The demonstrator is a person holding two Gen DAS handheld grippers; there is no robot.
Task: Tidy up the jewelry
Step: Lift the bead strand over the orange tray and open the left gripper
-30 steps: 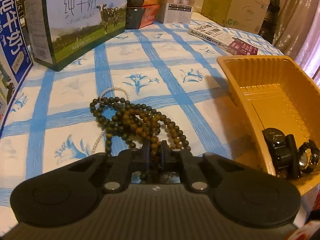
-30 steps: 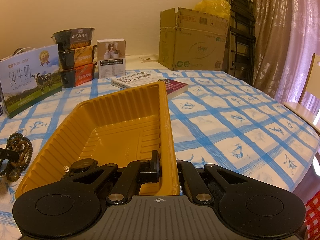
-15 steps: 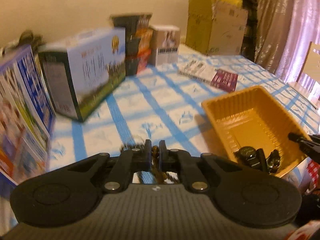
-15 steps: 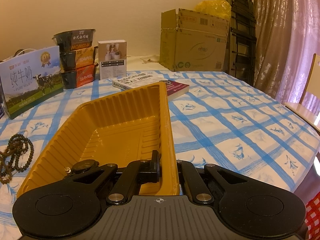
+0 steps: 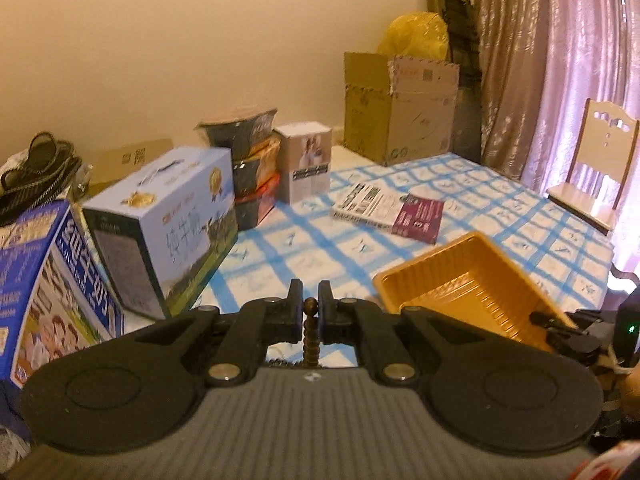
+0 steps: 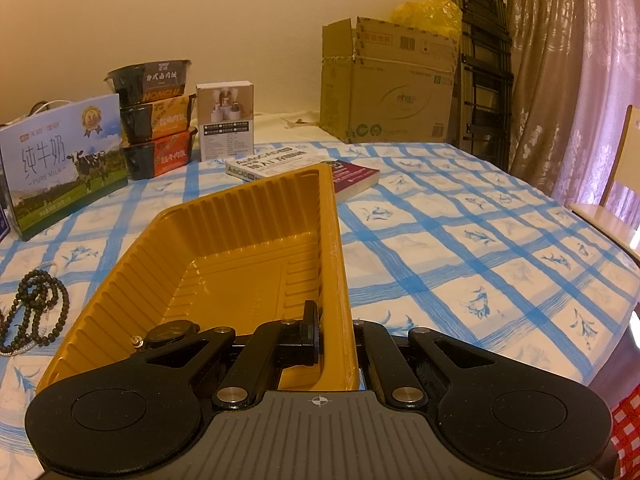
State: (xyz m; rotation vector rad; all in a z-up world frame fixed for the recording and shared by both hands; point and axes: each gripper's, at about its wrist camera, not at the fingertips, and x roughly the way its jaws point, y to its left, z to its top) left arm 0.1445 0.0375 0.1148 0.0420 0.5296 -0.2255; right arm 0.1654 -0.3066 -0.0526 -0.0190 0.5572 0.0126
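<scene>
My left gripper is shut on a strand of brown wooden beads that hangs down between its fingers, high above the blue-checked cloth. The orange plastic tray lies to its right. My right gripper is shut on the near end of the right wall of that tray; its right finger is hidden behind the wall. A black watch lies in the tray's near left corner. Dark bead strands and a thin pearl string show at the left edge of the right wrist view.
Milk cartons, stacked food bowls and a small white box line the back left of the table. A book lies behind the tray. A cardboard box stands at the back, a wooden chair at the right.
My left gripper has risen off the cloth with the brown beads pinched in it and now looks across the table. The bead pile stretched out. The right gripper has not moved.
</scene>
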